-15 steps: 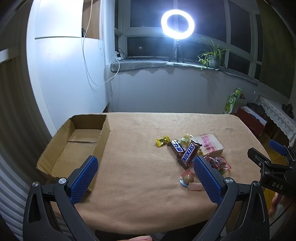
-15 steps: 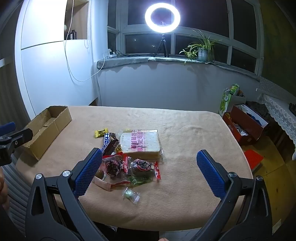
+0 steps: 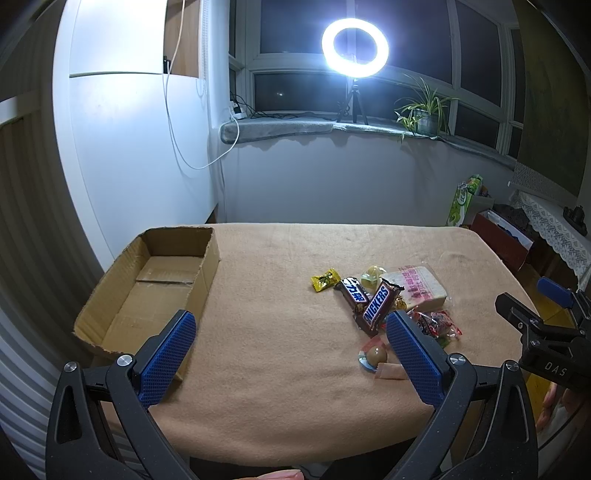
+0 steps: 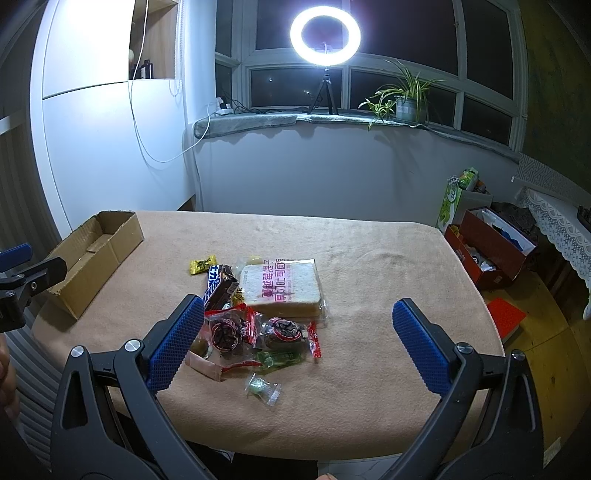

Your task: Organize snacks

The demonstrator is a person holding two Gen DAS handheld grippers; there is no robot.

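Observation:
A pile of snacks lies mid-table: a Snickers bar [image 3: 380, 306], a second chocolate bar [image 4: 219, 286], a wrapped bread slice [image 4: 282, 286], a yellow candy [image 3: 325, 279], red-wrapped sweets [image 4: 255, 330], a green candy [image 4: 262, 387]. An open, empty cardboard box [image 3: 155, 284] sits at the table's left edge; it also shows in the right wrist view [image 4: 92, 258]. My left gripper [image 3: 290, 338] is open and empty, above the table's near edge between box and pile. My right gripper [image 4: 299, 332] is open and empty, hovering over the near side of the pile.
The table [image 3: 280, 406] has a tan cloth. The right gripper shows at the right edge of the left wrist view [image 3: 546, 332]. Boxes and a red crate [image 4: 491, 254] stand on the floor to the right. A ring light [image 4: 325, 35] and plant stand on the windowsill.
Both grippers have shifted very slightly; the scene is otherwise the same. Nothing was grasped or moved.

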